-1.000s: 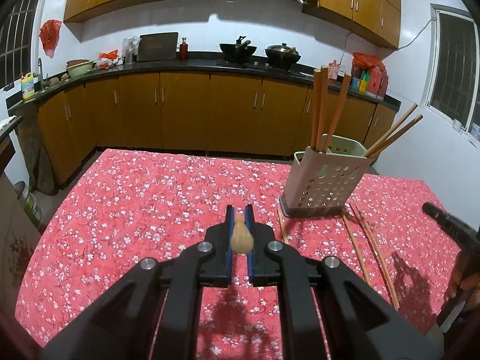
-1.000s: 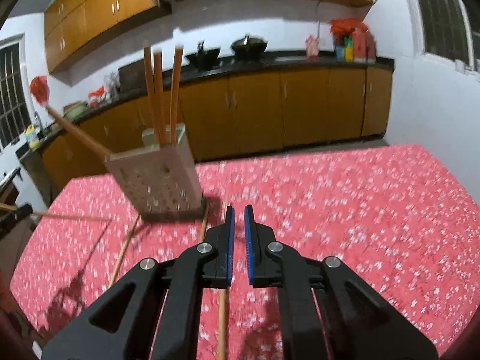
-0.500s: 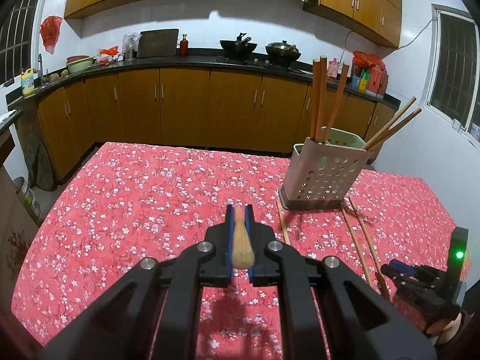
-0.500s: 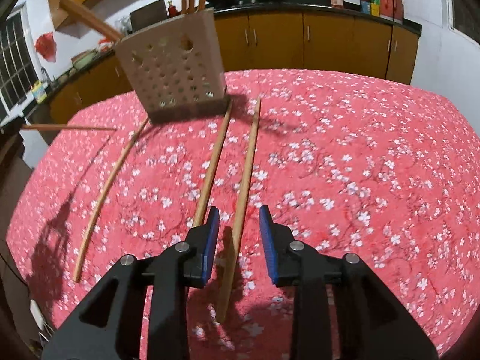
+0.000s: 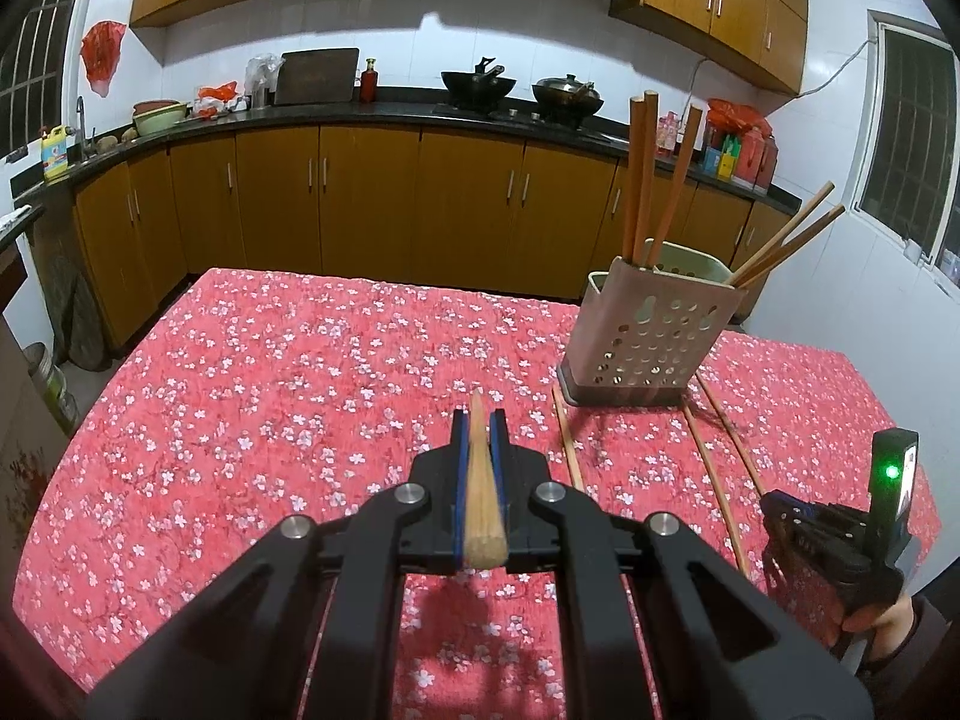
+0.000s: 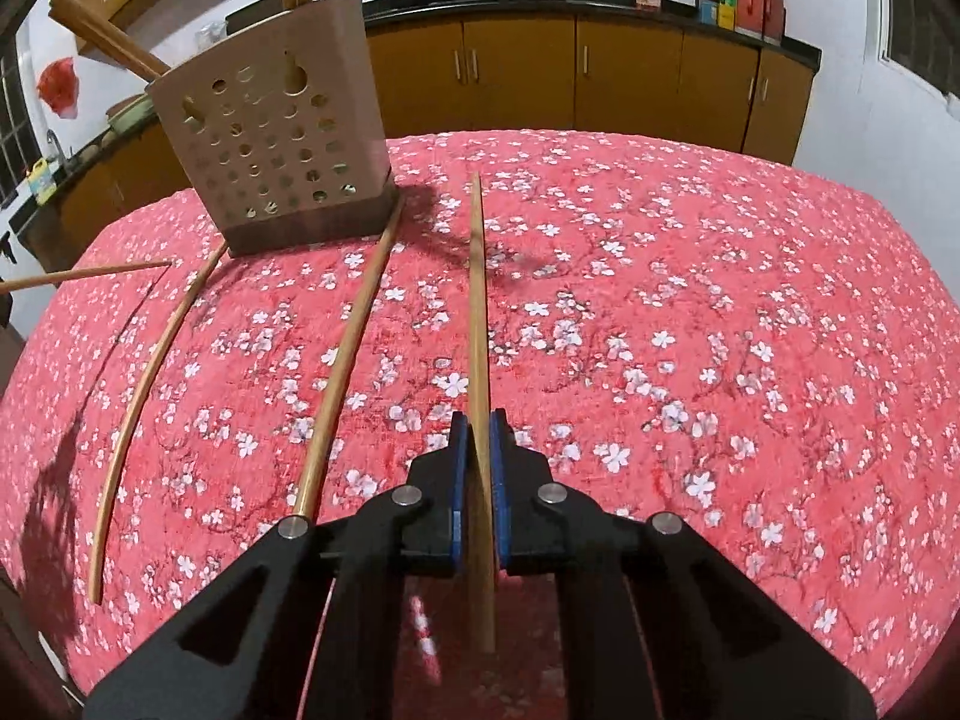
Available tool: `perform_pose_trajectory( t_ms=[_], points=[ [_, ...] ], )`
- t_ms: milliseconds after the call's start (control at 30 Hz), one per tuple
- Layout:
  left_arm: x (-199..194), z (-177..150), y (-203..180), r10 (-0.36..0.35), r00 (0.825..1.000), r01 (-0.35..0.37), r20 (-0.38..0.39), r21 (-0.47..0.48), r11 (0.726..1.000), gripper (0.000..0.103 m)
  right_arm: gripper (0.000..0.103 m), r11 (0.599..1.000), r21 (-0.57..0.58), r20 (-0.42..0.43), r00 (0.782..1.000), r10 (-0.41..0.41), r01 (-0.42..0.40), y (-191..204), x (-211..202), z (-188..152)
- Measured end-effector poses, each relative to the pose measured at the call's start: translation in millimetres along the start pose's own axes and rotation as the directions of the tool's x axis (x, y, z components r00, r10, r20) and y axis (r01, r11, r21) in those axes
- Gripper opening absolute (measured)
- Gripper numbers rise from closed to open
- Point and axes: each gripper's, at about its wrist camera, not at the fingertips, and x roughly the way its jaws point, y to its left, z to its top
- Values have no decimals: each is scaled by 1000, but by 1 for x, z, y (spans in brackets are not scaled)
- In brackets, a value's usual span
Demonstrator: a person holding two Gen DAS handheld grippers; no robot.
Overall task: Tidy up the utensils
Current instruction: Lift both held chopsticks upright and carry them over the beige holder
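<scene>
My left gripper [image 5: 479, 420] is shut on a wooden chopstick [image 5: 481, 498] and holds it above the red flowered tablecloth. The perforated beige utensil holder [image 5: 651, 339] stands ahead to the right with several chopsticks upright in it. My right gripper [image 6: 479, 420] is low over the cloth with its jaws closed around a chopstick [image 6: 477, 300] that lies pointing at the holder [image 6: 270, 150]. Two more chopsticks [image 6: 345, 360] lie to its left. The right gripper also shows in the left wrist view [image 5: 774, 504].
A third loose chopstick [image 6: 144, 384] lies curved-looking at the left. The chopstick held by the left gripper pokes in from the left edge [image 6: 84, 276]. Kitchen cabinets [image 5: 360, 204] run behind the table. The table edge [image 6: 900, 252] falls off at the right.
My right gripper has dropped to the cloth and its jaws have closed from open onto the rightmost chopstick. The left gripper has tilted its chopstick more level and moved slightly.
</scene>
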Motion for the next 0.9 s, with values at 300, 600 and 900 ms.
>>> perform_pose_trajectory(
  t_ms=[300,600,900],
  points=[
    [-3,3,2,-4,1000,4,8,-11,1000,8,8,1000,17,35,999,22,-22,-6,-18,2],
    [-10,11,-1,-5,999,6,35,-12,1000,8,8,998,51,225,974,28,-41,-16,-77,29],
    [-28,27,-5,-30,994,29,103,7,1000,8,8,995,74,395,918,28,-62,-20,-116,51]
  ],
)
